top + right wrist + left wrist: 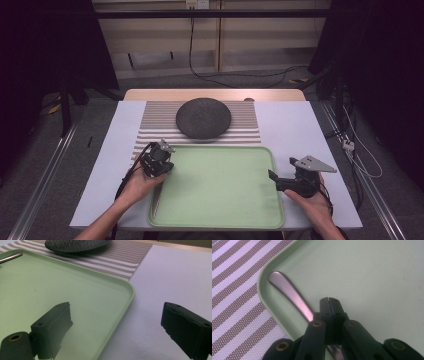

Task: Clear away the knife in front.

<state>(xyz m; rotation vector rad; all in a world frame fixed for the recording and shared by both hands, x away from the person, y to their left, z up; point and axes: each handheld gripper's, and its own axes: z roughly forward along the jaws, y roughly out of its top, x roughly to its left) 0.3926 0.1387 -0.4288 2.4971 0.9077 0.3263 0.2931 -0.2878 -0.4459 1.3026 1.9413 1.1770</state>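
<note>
A pale green tray lies at the table's near middle. A metal utensil handle rests in the tray's corner and runs under my left gripper, whose jaws are shut together above it with nothing between them. In the high view the left gripper sits over the tray's far left corner. My right gripper is open, one jaw over the tray and the other over the white surface. It hovers at the tray's right edge. The utensil's end shows far off.
A dark round plate sits on a brown-and-white striped mat behind the tray. The plate and mat lie beyond the right gripper. A white cover spreads over the table. Cables trail from both grippers.
</note>
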